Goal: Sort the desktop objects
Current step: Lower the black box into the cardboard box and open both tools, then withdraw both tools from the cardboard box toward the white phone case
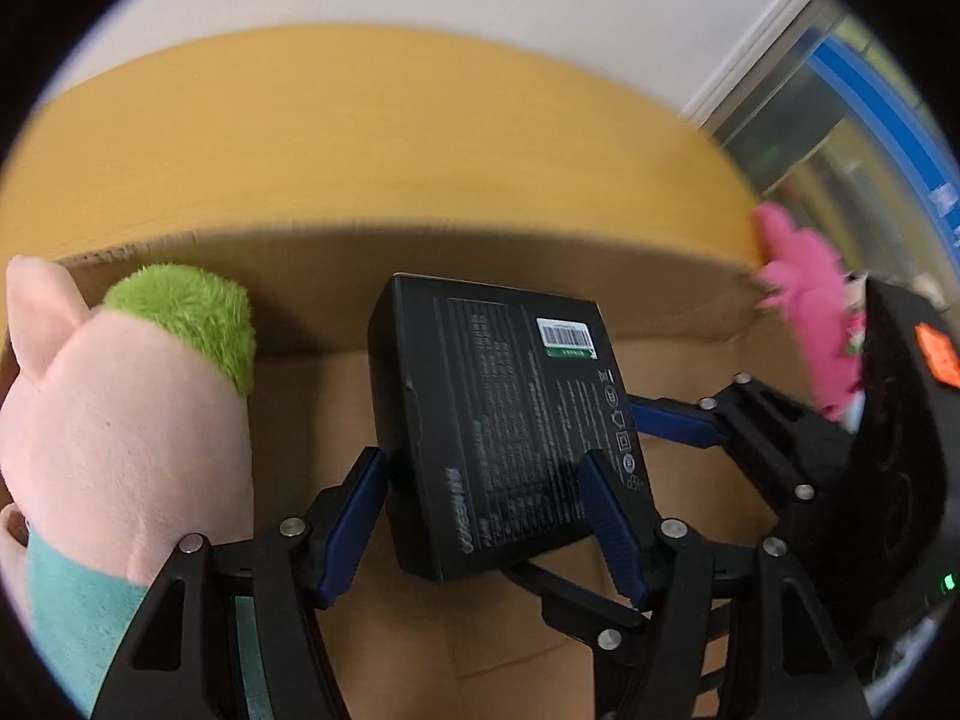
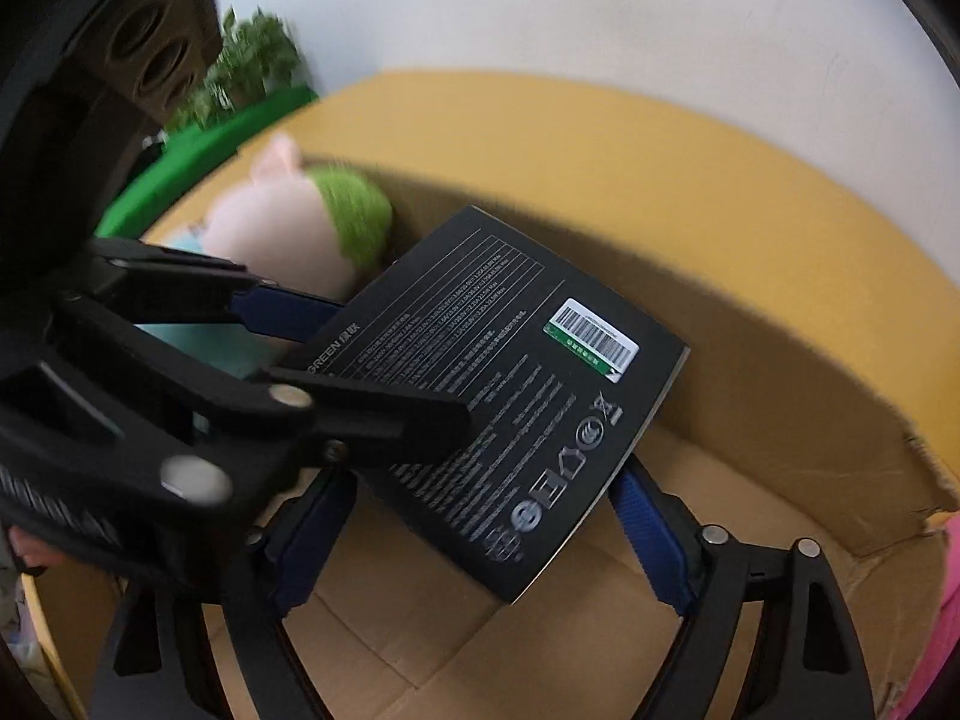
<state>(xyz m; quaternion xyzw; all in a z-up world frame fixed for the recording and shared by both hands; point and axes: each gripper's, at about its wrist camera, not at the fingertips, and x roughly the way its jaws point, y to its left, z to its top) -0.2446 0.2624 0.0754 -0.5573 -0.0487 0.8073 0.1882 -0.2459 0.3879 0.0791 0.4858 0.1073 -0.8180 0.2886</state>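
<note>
A flat black product box [image 1: 504, 414] with a barcode label hangs tilted inside an open cardboard box [image 1: 384, 144]. My left gripper [image 1: 486, 516] has its blue pads on both sides of the black box's near end. My right gripper [image 2: 474, 534] sits around the black box [image 2: 504, 384] from below, its blue fingers [image 2: 648, 540] at both edges; it also shows at the right of the left wrist view [image 1: 678, 420]. Whether each pad presses the box is unclear. A pink pig plush [image 1: 120, 432] with green hair lies at the carton's left side.
The cardboard box's floor [image 2: 570, 636] and tan walls [image 2: 750, 324] surround the grippers. A bright pink plush [image 1: 804, 300] sits at the carton's right edge. A green plant [image 2: 252, 60] and a white wall stand behind. A glass partition [image 1: 840, 138] is at the far right.
</note>
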